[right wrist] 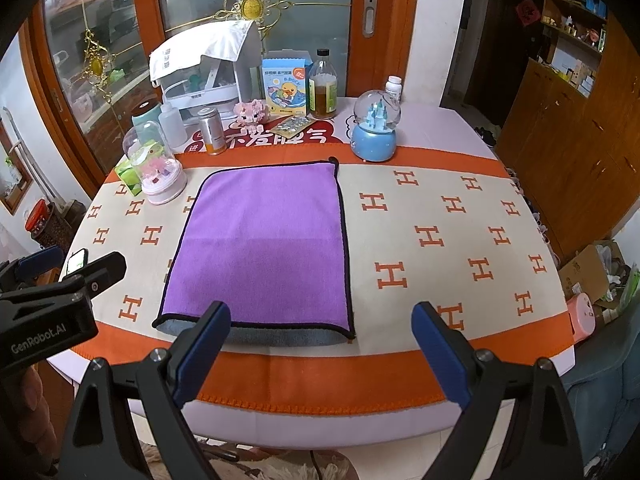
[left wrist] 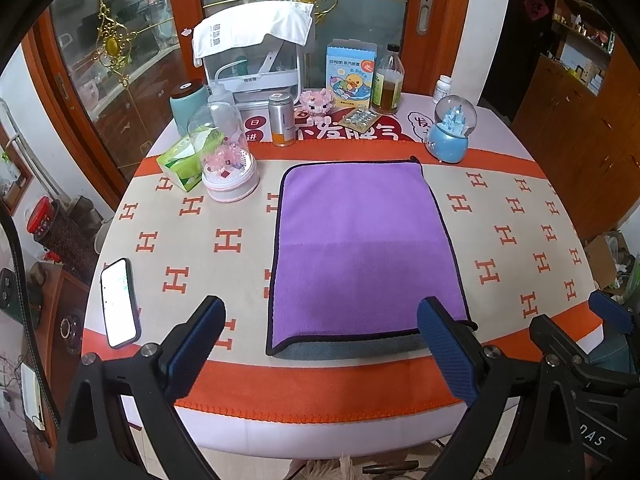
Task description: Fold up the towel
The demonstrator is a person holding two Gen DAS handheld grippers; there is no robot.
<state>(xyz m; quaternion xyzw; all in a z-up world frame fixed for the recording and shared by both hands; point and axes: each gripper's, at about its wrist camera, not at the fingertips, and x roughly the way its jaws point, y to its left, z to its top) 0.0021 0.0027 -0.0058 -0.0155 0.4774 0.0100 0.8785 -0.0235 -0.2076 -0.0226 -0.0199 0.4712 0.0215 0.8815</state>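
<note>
A purple towel [left wrist: 360, 248] with dark trim lies flat on the table, folded, with a grey layer showing along its near edge [left wrist: 352, 350]. It also shows in the right wrist view [right wrist: 264, 240]. My left gripper [left wrist: 320, 344] is open and empty, held just in front of the towel's near edge. My right gripper [right wrist: 320, 344] is open and empty, in front of the towel's near right corner. The left gripper's body shows at the left of the right wrist view [right wrist: 44, 312].
A phone [left wrist: 119, 304] lies at the near left. A glass dome [left wrist: 228, 156], tissue pack [left wrist: 180, 162], metal can [left wrist: 282, 118], snow globe [left wrist: 452, 128], bottle [left wrist: 388, 80] and duck box [left wrist: 351, 76] stand along the back of the table.
</note>
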